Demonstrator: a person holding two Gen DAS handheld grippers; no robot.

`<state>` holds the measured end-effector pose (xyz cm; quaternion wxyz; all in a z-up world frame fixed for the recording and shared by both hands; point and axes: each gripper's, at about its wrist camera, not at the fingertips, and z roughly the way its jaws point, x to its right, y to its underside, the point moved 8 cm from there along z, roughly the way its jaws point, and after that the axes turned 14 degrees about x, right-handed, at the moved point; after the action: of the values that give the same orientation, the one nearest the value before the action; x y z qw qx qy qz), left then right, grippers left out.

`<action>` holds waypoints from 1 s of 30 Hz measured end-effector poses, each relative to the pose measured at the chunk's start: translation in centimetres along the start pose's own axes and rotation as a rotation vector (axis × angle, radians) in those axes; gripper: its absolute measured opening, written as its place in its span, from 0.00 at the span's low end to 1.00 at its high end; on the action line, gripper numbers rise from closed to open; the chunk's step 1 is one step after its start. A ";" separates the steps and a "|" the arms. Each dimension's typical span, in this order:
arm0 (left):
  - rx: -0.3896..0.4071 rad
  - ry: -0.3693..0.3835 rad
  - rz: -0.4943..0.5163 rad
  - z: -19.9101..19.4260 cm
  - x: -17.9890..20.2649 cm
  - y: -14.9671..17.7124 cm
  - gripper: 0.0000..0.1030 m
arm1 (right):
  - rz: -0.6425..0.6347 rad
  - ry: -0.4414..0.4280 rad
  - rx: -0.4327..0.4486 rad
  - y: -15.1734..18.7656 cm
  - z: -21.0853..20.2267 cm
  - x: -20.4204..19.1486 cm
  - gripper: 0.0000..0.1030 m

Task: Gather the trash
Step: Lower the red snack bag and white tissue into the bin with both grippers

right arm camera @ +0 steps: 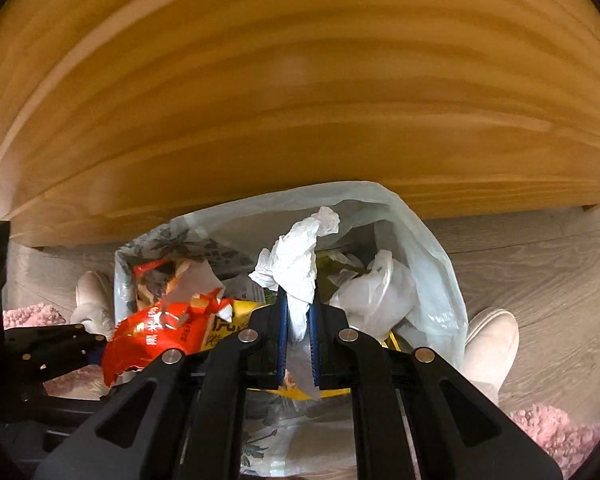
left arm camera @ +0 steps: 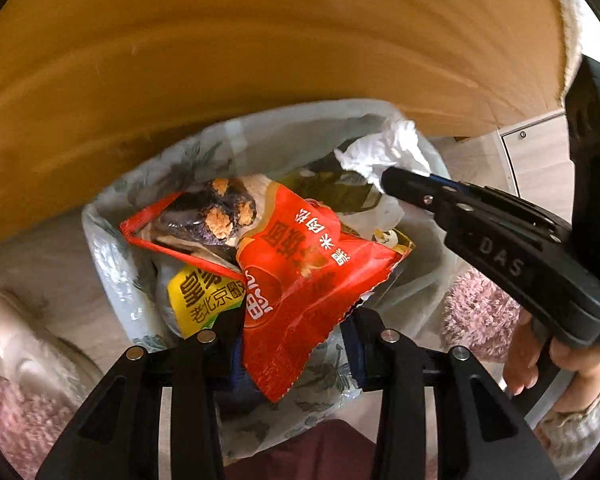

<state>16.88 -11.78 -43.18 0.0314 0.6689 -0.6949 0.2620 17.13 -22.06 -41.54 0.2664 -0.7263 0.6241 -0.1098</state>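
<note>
**Two pieces of trash held over the open bag**

Two items are in your grip. Your left gripper (left arm camera: 296,332) is clamped on one red snack wrapper (left arm camera: 300,276), torn along its edge, which hangs over the mouth of the bin bag (left arm camera: 112,256). Your right gripper (right arm camera: 298,320) has its blue pads pressed together on one crumpled white tissue (right arm camera: 296,264), also above the bag's mouth; in the left wrist view the tissue sits at the far right rim.

Inside the bag you can count one yellow packet (left arm camera: 204,296) just beside the red wrapper and one white plastic bag (right arm camera: 376,296) to the right of the tissue.

The wooden table edge (right arm camera: 300,184) runs close behind the bag's far rim, leaving little room there. Pale floor (right arm camera: 540,264) lies open to the right. Two white shoes flank the bag: one left (right arm camera: 92,300), one right (right arm camera: 492,344).
</note>
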 end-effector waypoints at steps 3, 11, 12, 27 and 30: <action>-0.010 -0.005 -0.011 0.8 -0.3 -0.2 0.36 | 0.001 0.000 -0.017 0.2 1.2 -0.7 0.09; -0.021 -0.025 -0.005 2.4 0.0 -0.8 0.36 | 0.020 0.006 -0.059 0.7 2.9 -0.5 0.09; -0.024 -0.023 -0.005 2.6 0.1 -0.8 0.36 | 0.029 0.005 -0.062 0.5 2.9 -0.5 0.09; -0.045 -0.023 -0.069 4.2 -2.0 -1.0 0.38 | 0.082 -0.020 -0.089 0.2 3.7 0.3 0.10; -0.016 -0.025 -0.040 2.7 -1.7 -1.5 0.40 | 0.102 -0.035 -0.086 -0.2 3.2 0.4 0.11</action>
<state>19.35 -11.28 -45.72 0.0332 0.6855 -0.6839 0.2474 18.99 -21.68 -44.17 0.2511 -0.7061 0.6597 -0.0564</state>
